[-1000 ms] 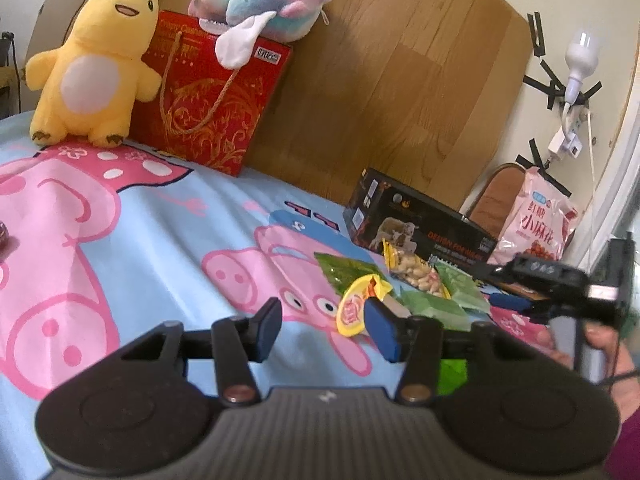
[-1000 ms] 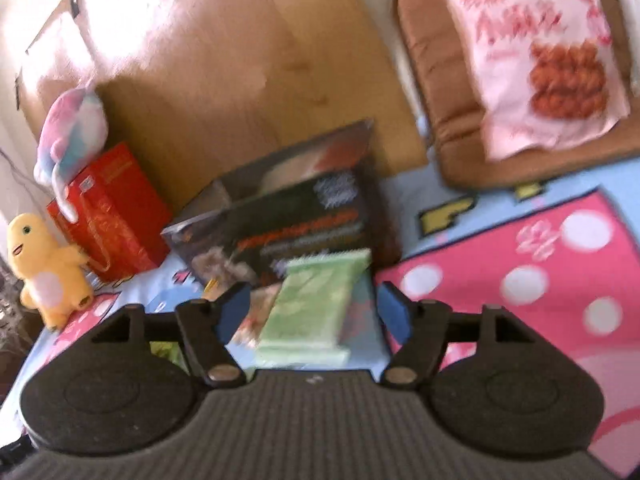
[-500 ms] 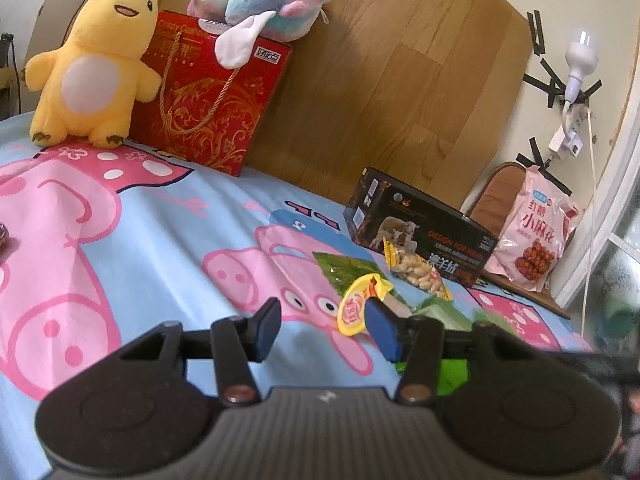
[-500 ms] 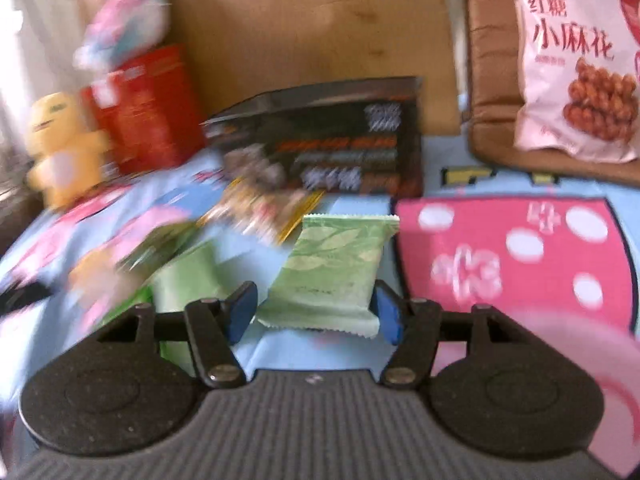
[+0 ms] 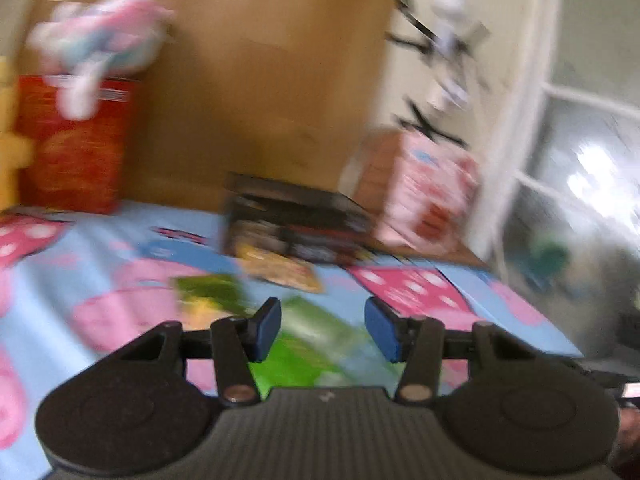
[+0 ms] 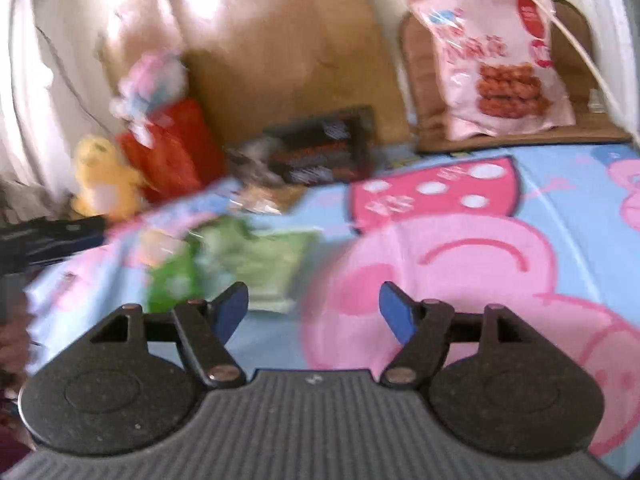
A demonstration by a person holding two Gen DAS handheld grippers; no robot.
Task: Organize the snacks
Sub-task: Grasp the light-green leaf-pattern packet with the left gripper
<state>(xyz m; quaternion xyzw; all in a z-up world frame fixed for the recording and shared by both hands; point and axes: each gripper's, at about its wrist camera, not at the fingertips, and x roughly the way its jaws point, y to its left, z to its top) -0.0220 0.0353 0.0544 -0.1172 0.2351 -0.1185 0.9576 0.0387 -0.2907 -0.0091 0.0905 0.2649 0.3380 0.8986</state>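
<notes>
Several snack packets lie in a loose heap on the pig-print sheet (image 6: 500,264). The heap includes a pale green packet (image 6: 268,264), a bright green packet (image 6: 172,280) and a yellow packet (image 5: 280,268). My left gripper (image 5: 323,332) is open above the sheet, and blurred green packets (image 5: 304,344) show through its gap, untouched by the pads. My right gripper (image 6: 313,310) is open with its jaws opening. Only the pink print lies between its fingers, and the pale green packet sits ahead to its left. Both views are motion-blurred.
A black box (image 6: 320,152) stands behind the heap against a wooden board (image 5: 260,100). A big pink snack bag (image 6: 500,72) leans on a brown cushion at the back right. A red gift bag (image 5: 68,148), a pastel plush (image 5: 104,40) and a yellow plush (image 6: 104,180) stand at the back left.
The left view has swung right and risen, so the green packets now show in its gap. The right gripper slid right off the pale green packet; its jaws narrowed, then widened.
</notes>
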